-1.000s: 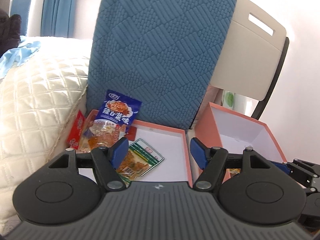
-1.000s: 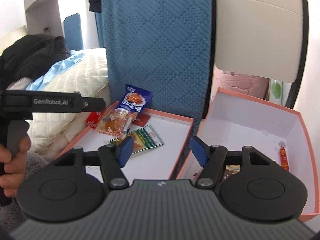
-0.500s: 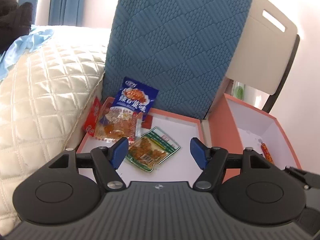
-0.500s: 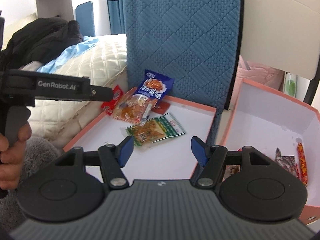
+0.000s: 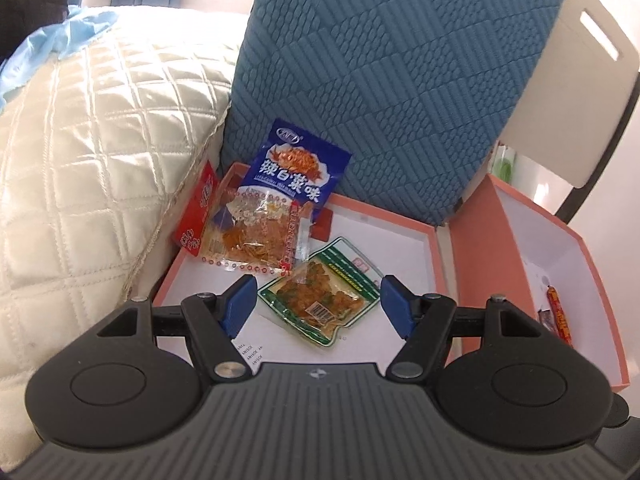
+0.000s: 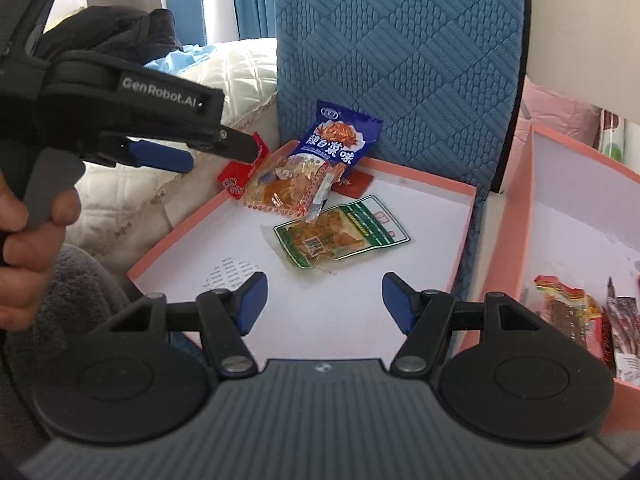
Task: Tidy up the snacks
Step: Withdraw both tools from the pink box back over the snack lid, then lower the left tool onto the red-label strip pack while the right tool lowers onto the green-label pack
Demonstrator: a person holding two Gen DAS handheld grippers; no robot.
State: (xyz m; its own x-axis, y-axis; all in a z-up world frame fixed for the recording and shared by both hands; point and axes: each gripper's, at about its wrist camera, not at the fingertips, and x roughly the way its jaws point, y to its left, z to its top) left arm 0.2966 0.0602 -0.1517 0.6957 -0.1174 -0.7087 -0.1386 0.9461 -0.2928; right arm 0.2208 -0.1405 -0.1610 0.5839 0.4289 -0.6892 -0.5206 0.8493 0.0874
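Blue cushion [image 5: 392, 80] upright at the back, cream quilt [image 5: 92, 152] to its left, and two pink boxes in front: shallow tray [image 5: 404, 224] with loose snacks, deeper box [image 5: 476, 248] right of it with a few packs already in.

Tray holds a blue pack [image 5: 298, 168] leaning on the cushion, a clear orange pack [image 5: 252, 236] overlapping it, a red pack [image 5: 200, 208] over the tray's left edge, and a green pack [image 5: 324, 292] lying flat by itself, nearest me.

My left gripper [image 5: 316, 304] is wide, nothing in it, angled down, with the green pack just ahead between the fingers, not touched. My right gripper [image 6: 322, 300] is wide and empty too, green pack [image 6: 340, 232] a bit further ahead.

Risks, my guess:
- both grippers aim at the same pack, so they could collide
- pack is flat and slick on a smooth floor, so pads may slide over it or push it away
- clear pack's corner sits right beside the green one, could get pinched along with it
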